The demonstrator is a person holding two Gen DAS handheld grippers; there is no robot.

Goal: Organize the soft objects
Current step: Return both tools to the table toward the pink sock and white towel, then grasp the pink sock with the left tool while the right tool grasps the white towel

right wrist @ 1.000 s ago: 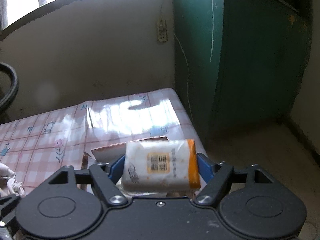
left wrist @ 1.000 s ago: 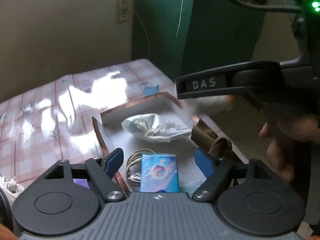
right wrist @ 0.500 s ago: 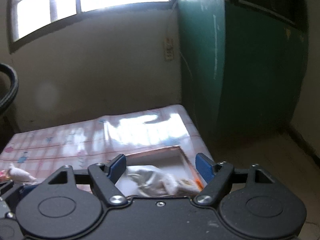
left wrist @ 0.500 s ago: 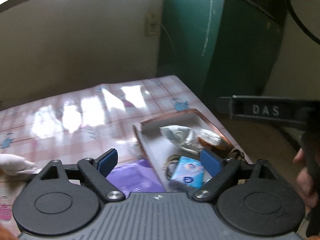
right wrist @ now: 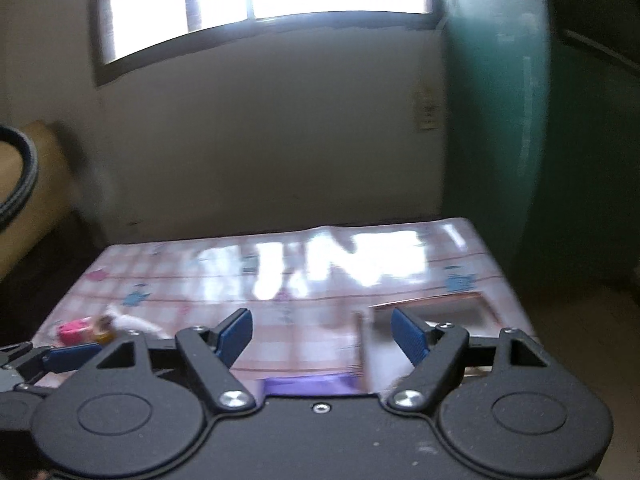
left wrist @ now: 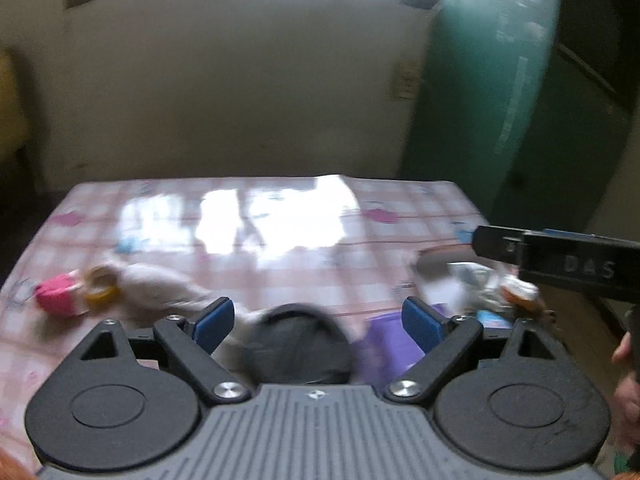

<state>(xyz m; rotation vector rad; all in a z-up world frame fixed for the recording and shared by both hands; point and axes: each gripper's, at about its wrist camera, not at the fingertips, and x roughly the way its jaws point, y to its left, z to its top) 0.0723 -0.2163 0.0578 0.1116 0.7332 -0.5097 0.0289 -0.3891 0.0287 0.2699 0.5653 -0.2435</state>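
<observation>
Blurred table (left wrist: 280,232); tray (right wrist: 460,300) half-hidden

Both wrist views face the window wall — sharing, seemingly, the checked table (left wrist: 280,240).

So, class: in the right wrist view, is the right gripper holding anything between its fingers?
No: the right gripper stands open, with only the checked tablecloth showing between its blue pads.
</observation>
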